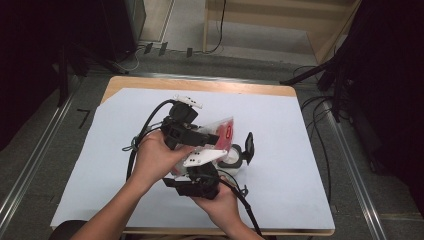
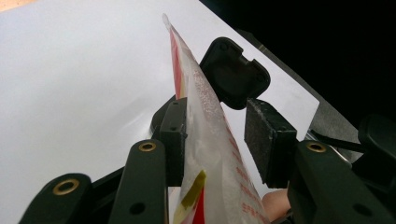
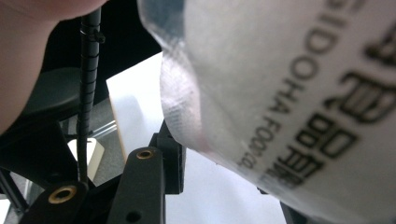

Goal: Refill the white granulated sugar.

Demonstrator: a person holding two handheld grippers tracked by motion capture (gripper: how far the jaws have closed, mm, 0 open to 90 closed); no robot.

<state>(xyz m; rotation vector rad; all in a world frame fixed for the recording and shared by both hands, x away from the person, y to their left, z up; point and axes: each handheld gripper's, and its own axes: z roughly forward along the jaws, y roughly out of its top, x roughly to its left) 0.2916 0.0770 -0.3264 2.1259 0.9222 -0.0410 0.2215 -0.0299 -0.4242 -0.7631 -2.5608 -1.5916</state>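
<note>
While the translucent plastic food pouch with red printing (image 1: 222, 131) is held up over the middle of the white paper sheet covering the table (image 1: 280, 125), its long axis runs away from the person, tilted up toward the sheet's far edge. The left gripper (image 2: 219, 135) points along that axis: the pouch's edge lies flat against one of its black foam pads (image 2: 173, 135), while the other pad stands clear of the film, so its jaws are apart and not pinching. The right gripper (image 1: 200, 186) sits at the pouch's near end, closer to the person; in its own view the pouch (image 3: 289, 88) crowds the lens and hides the far jaw, so I cannot tell whether it grips. Beside the pouch stands a small white container with a black flip lid (image 1: 240, 152).
</note>
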